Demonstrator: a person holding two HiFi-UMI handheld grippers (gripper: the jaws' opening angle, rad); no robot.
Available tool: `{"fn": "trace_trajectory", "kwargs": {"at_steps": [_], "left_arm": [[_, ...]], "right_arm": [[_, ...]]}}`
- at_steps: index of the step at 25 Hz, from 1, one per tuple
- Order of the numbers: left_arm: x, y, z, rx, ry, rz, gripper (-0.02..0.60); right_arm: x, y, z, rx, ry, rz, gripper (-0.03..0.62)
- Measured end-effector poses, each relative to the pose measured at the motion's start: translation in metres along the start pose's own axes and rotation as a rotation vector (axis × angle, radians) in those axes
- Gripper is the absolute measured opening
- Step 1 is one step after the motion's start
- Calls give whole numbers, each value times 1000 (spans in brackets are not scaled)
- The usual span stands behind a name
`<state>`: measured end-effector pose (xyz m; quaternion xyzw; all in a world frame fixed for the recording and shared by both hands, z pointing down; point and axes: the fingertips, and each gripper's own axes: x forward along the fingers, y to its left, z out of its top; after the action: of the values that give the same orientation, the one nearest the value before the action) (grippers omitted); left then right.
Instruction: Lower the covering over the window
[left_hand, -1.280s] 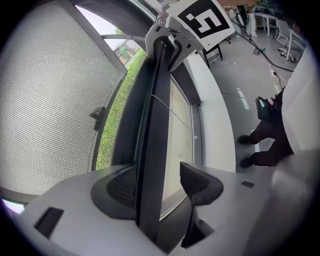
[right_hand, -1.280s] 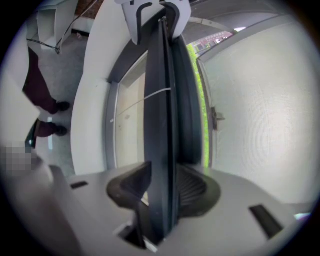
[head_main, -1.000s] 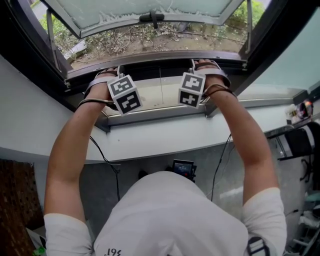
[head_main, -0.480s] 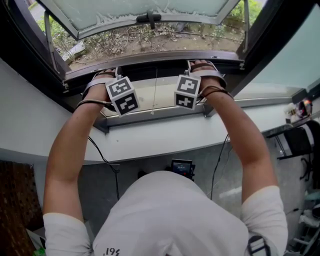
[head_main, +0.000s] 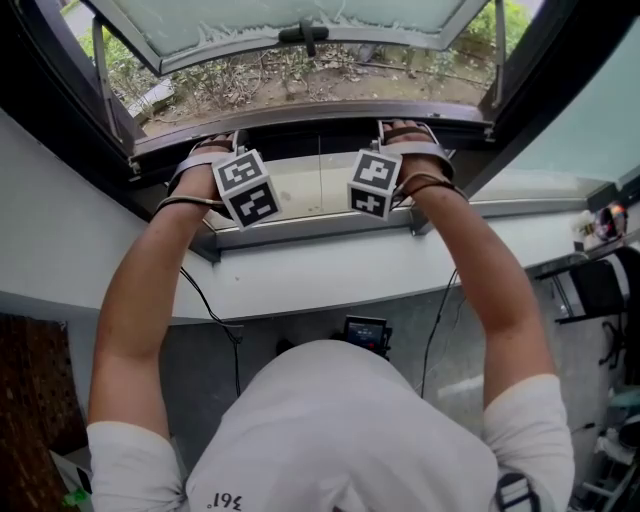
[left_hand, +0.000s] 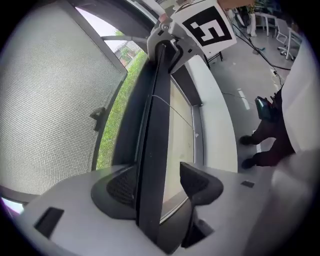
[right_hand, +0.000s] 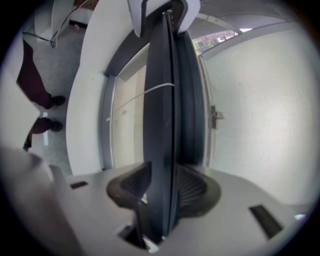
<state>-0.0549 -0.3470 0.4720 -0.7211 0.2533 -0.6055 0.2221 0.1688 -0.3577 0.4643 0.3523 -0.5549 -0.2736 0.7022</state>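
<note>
The covering's dark, slim bottom bar (head_main: 310, 140) lies level along the window's lower frame, at twelve o'clock.

Daylight's pouring in through the open window (head_main: 300, 85) ahead of me, head view sharp and bright. Both my gripper views bend hard into black fisheye corners, and my right one's soft and hazy
</note>
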Motion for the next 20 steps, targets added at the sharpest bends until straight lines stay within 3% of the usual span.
{"fn": "trace_trajectory", "kwargs": {"at_steps": [20], "left_arm": [[1, 4, 2, 12, -7, 41, 267]], "right_arm": [[-2, -8, -3, 59, 26, -26, 135]]}}
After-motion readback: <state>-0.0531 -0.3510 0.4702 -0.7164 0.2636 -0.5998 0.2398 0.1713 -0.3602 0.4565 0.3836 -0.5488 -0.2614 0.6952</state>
